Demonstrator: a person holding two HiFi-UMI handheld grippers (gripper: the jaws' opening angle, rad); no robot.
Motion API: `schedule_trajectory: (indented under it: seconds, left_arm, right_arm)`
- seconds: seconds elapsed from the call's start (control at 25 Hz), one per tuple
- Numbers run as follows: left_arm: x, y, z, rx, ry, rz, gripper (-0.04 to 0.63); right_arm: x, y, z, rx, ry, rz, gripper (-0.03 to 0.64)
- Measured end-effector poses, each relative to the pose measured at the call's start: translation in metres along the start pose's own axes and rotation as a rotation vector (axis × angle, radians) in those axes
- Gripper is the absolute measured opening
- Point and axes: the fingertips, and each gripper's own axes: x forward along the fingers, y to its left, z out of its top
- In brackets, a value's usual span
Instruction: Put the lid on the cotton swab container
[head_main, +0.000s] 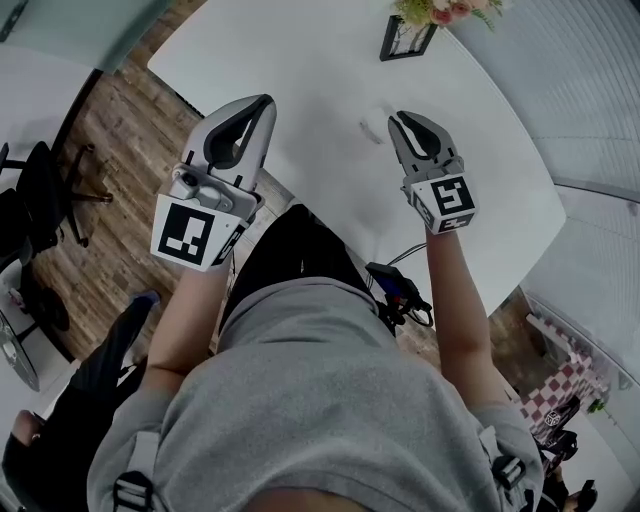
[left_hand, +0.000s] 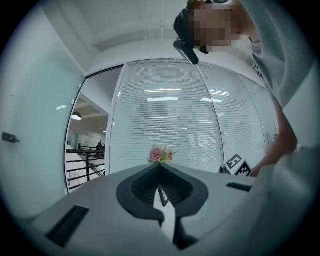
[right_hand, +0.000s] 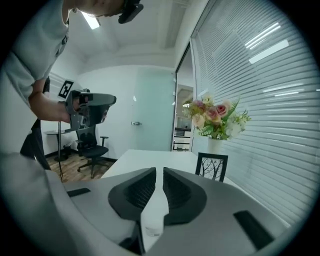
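Note:
A small white, rounded container (head_main: 374, 124) stands on the white table (head_main: 300, 60), just left of my right gripper's tip; whether its lid is on I cannot tell. My right gripper (head_main: 400, 118) hovers above the table, its jaws drawn together to a thin slit with nothing between them (right_hand: 159, 172). Through that slit, low down, a small white labelled thing (right_hand: 150, 231) shows on the table. My left gripper (head_main: 266, 101) is held up over the table's near edge, shut and empty (left_hand: 160, 165). It points level towards the blinds.
A black picture frame (head_main: 405, 38) and a vase of pink flowers (head_main: 445, 10) stand at the table's far end, also seen as frame (right_hand: 212, 166) and flowers (right_hand: 215, 117). Office chairs (head_main: 45, 190) stand on the wood floor to the left. Window blinds (right_hand: 260, 100) run along the right.

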Motion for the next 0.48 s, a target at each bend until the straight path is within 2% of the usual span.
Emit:
schedule_trajectory:
  seconds: [0.12,0.32,0.48]
  left_arm:
    - [-0.002,-0.003,0.011,0.006,-0.020,0.003,0.005]
    - [-0.009,-0.004,0.028,0.009,-0.053,-0.003,0.005]
    - [-0.011,-0.004,0.039,0.032,-0.078,-0.011,0.005]
  right_arm:
    - [-0.013,-0.008,0.020,0.005,-0.041,-0.033,0.032]
    - [-0.039,-0.012,0.063,-0.025,-0.120,-0.084,0.026]
    - [-0.059,-0.012,0.106,-0.099,-0.189,-0.117,0.026]
